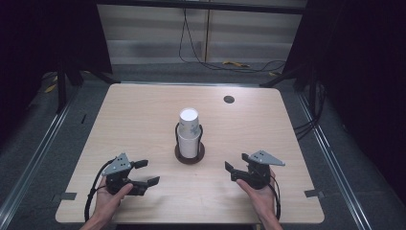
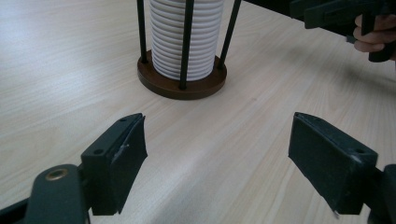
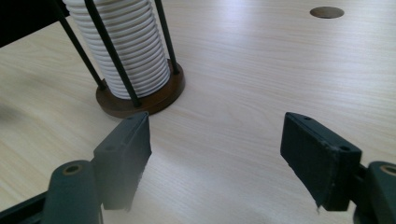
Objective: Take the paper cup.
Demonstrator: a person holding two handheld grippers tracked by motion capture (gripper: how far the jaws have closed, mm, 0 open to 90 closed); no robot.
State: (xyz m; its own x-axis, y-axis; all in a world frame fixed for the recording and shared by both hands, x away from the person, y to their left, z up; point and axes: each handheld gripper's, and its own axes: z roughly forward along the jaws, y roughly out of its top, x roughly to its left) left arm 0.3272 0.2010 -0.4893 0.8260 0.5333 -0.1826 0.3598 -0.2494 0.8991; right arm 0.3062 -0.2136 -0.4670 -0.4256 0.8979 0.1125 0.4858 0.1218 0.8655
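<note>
High view: your left gripper (image 1: pixel 146 173) rests low on the near left of the tabletop (image 1: pixel 143 110), jaws spread, nothing between them. Your right gripper (image 1: pixel 235 165) sits on the near right, jaws likewise apart and empty. The stack of white cups (image 1: pixel 188 132) stands upright in its holder (image 1: pixel 189 154), a round brown base with thin black rods. It lies ahead of both grippers and between them, well apart from each. A dark round hole (image 1: pixel 229 99) sits in the tabletop beyond the stack, off to the far side from your right gripper.

Left gripper view: the left gripper (image 2: pixel 217 158) is released, both black jaws wide, bare wood between them. The cup stack (image 2: pixel 184 37) rises straight ahead, slightly left of the gap's middle, inside the rods of the holder (image 2: pixel 181 84). None of it touches the jaws. Your other hand (image 2: pixel 373 39) shows at upper right, gripping the right gripper's black body.

Right gripper view: the right gripper (image 3: pixel 215 154) is released too, jaws wide apart and empty. The cup stack (image 3: pixel 128 51) stands ahead and to the left, its holder (image 3: pixel 140 100) just beyond the left jaw's tip, apart from it. The hole (image 3: pixel 327 12) lies far ahead to the right.
</note>
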